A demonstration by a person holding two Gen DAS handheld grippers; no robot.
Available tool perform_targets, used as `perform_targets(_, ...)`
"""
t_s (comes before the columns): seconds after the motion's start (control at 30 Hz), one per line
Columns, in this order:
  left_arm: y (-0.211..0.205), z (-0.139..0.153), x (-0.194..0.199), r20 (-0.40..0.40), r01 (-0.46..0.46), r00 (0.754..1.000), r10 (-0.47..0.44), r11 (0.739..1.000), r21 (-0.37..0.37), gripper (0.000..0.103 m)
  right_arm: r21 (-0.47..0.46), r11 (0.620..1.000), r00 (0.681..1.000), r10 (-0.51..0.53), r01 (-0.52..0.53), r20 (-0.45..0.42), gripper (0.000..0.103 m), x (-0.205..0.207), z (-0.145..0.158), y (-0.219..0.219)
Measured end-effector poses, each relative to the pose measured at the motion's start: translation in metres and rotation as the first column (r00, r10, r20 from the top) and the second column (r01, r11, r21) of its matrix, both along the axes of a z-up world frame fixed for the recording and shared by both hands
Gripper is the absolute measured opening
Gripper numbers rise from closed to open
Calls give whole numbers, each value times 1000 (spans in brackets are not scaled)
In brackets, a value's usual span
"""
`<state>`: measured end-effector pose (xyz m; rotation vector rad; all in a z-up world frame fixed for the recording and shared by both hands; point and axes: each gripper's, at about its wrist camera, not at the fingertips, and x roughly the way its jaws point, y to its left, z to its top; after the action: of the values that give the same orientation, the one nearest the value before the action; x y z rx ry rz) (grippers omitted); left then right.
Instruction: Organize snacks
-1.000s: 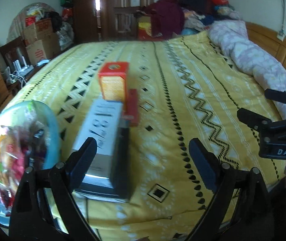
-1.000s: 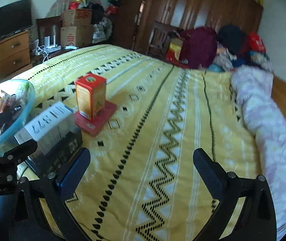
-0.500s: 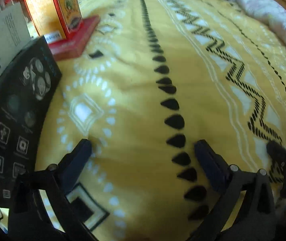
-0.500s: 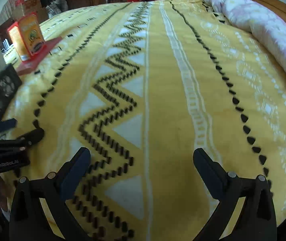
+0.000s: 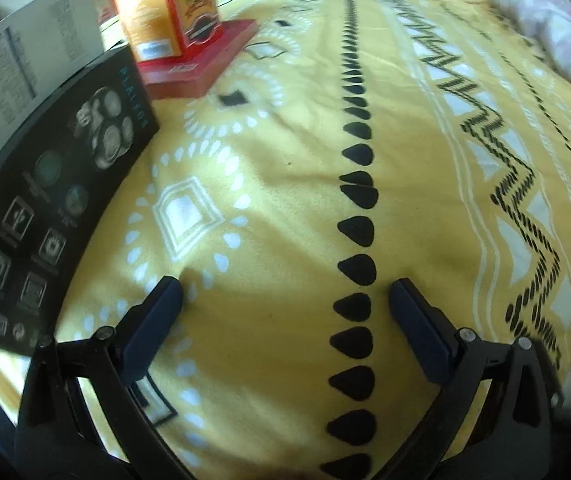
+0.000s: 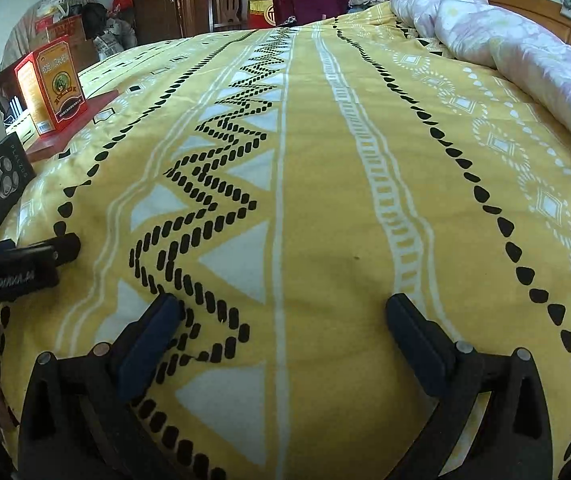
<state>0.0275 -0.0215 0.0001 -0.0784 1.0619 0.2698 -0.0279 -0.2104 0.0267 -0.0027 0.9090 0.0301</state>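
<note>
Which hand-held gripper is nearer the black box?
Left. The left hand-held gripper sits right beside the black box; the right hand-held gripper is farther along the bed, past the left.

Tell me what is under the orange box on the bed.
The orange box stands upright on a flat red box, which lies on the yellow bedspread. The part of the red box's top beneath it is covered.
</note>
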Motion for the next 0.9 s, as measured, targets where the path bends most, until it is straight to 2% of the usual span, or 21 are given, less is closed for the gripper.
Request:
perform_targets(0.03,-3,0,-3,18,-12,1000,11,1000,20,103,2,1000,1000,0,0,0,103,0,0,0)
perform_targets(0.13,-6,-5,-15,92,48,994,-54,997,68,103,5,1000,1000,2,-2,-2,103,0,0,0)
perform_targets(0.2,-1,-5,-15,85,74,993,-78,996,52,103,6,1000,1000,3,-3,-2,103,0,0,0)
perform_targets(0.27,-1,-5,-8,70,116,990,-121,991,70,103,3,1000,1000,2,-2,-3,103,0,-1,0)
perform_targets(0.33,-2,-6,-2,90,197,974,-206,975,105,103,-7,1000,1000,2,-3,-17,103,4,-1,2)
perform_targets(0.37,1,-9,0,97,227,967,-236,969,93,103,-12,1000,1000,4,-4,-26,103,6,-2,3)
perform_targets(0.43,16,-11,2,112,219,970,-217,976,-10,103,-15,1000,999,2,-2,-41,103,11,-3,4)
perform_targets(0.47,19,-10,1,121,217,970,-212,976,-29,103,-19,1000,999,2,-3,-44,103,13,-3,4)
perform_targets(0.6,7,-9,-2,113,215,970,-216,976,22,103,-3,1000,999,6,-6,-37,103,13,-4,1)
perform_targets(0.9,9,-10,1,116,215,970,-214,977,5,103,1,1000,1000,8,-8,-25,103,10,-4,1)
